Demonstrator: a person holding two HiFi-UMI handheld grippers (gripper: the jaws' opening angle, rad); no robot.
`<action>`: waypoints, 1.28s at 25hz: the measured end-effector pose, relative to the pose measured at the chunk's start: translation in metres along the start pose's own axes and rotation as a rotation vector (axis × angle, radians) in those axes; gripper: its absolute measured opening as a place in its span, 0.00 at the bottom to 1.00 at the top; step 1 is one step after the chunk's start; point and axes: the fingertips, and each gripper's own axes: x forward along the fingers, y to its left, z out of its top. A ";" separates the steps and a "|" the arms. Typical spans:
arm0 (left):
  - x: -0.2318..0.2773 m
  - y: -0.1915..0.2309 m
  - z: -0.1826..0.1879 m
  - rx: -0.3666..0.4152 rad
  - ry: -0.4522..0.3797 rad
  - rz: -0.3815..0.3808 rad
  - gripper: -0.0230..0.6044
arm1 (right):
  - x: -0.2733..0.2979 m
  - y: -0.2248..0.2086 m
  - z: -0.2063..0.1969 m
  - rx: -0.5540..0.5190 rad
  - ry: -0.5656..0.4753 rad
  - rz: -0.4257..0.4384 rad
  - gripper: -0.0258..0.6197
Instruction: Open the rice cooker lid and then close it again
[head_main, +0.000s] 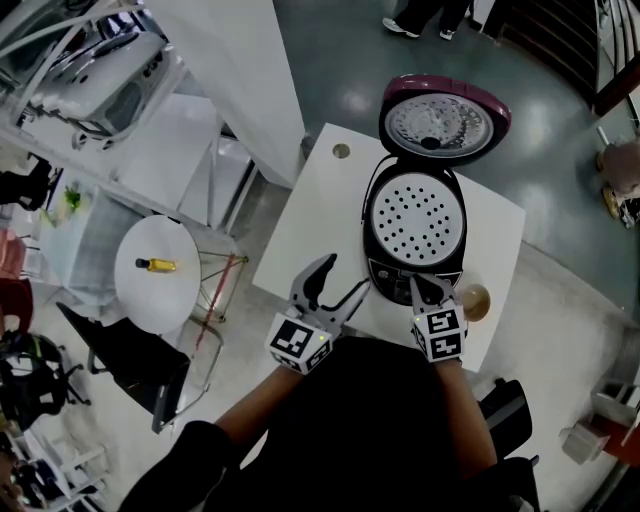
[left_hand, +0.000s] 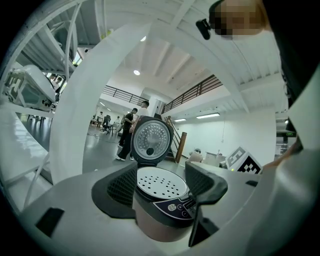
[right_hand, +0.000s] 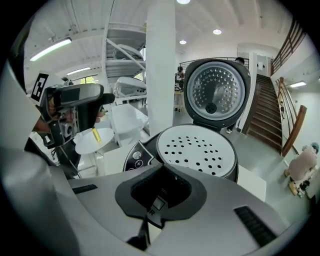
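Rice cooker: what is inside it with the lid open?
A white perforated tray spans the mouth of the rice cooker; anything beneath it is covered.

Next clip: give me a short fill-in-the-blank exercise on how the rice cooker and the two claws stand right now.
The rice cooker has its lid ____.
The left claw is ____.
The right claw is ____ on nothing.
The white tray inside the cooker is dotted with ____.
Missing words: open; open; shut; holes.
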 end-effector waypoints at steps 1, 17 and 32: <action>0.000 -0.003 -0.001 0.000 0.001 -0.005 0.48 | 0.000 0.000 -0.001 0.000 0.002 0.002 0.04; -0.005 -0.016 0.000 0.008 -0.003 -0.043 0.48 | -0.004 -0.001 0.002 0.025 -0.046 -0.014 0.04; 0.001 0.020 0.044 0.017 -0.071 -0.035 0.48 | -0.049 0.030 -0.003 0.070 -0.126 -0.001 0.04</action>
